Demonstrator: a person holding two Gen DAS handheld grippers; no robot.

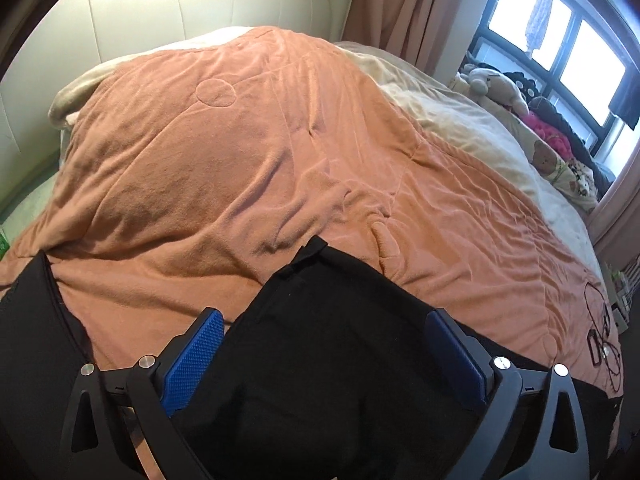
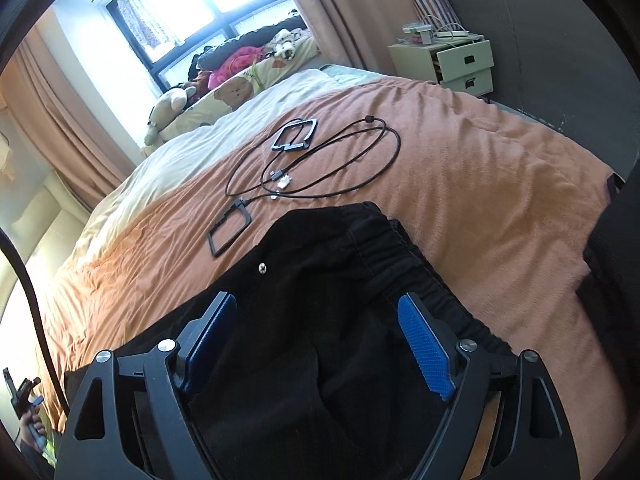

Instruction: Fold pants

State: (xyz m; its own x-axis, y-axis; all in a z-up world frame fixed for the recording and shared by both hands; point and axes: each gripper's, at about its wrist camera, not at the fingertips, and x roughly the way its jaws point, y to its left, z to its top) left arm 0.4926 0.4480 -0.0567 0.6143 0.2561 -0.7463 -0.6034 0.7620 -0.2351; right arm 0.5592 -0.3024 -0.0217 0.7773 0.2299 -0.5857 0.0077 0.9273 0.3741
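Note:
Black pants [image 1: 340,380] lie on an orange blanket [image 1: 240,152] covering the bed. In the left wrist view a corner of the cloth with a small loop points away from me. My left gripper [image 1: 324,314] stands wide open above that cloth, its blue pads [image 1: 192,356] clear of it on both sides. The right wrist view shows the pants [image 2: 320,248] at their elastic waistband [image 2: 400,252], with a metal snap [image 2: 262,267]. My right gripper [image 2: 316,298] is open over the waist end, and nothing is pinched between its pads [image 2: 428,352].
A black cable [image 2: 352,160] and two black square frames [image 2: 296,134] lie on the blanket beyond the waistband. Plush toys and pillows [image 2: 224,92] line the window side. A nightstand [image 2: 460,64] stands past the bed's corner. More black cloth [image 1: 36,320] lies at the left.

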